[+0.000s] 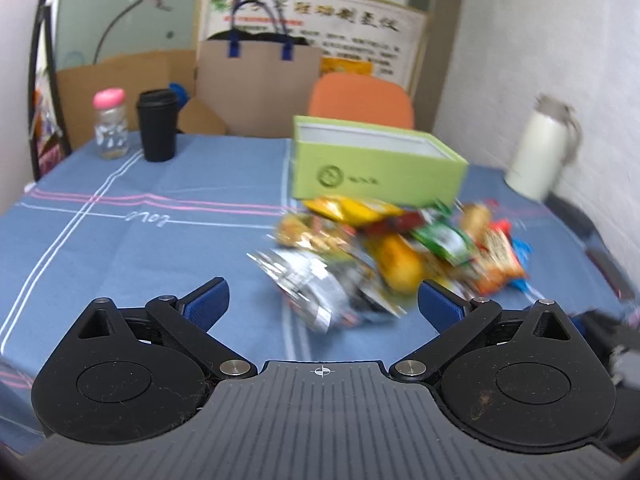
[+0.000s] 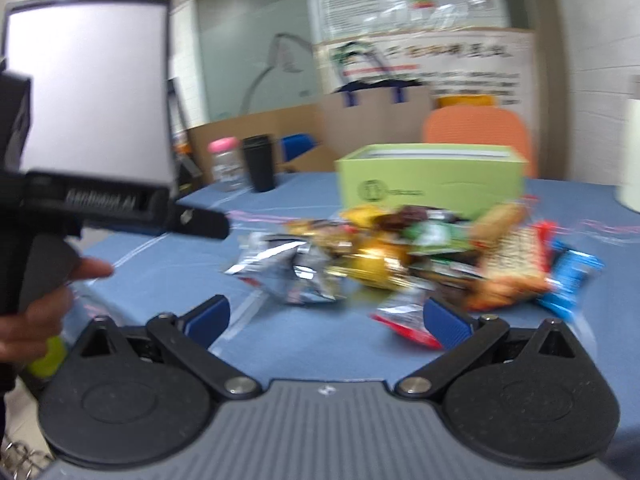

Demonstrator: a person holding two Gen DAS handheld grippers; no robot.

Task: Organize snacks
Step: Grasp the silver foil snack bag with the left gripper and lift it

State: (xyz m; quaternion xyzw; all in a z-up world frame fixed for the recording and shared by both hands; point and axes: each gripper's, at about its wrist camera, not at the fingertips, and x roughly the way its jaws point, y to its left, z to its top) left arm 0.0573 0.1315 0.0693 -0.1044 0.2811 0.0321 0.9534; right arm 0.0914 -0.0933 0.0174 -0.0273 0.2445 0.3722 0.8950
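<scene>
A blue checked cloth covers the desk [image 1: 120,208]. Toward its far side stands an open green box [image 1: 372,164], and the heap of snacks [image 1: 400,248] lies on the cloth just in front of it, silver, yellow, green and orange packets jumbled together and blurred. Off at the far left corner are a black cup [image 1: 157,125] and a pink-lidded bottle [image 1: 110,124]. The left hand-held gripper [image 1: 322,300] hovers near the heap, jaws spread wide, holding nothing. The right hand-held gripper [image 2: 326,318] is likewise wide open and empty, a red-edged packet [image 2: 404,318] lying on the cloth between its fingers.
</scene>
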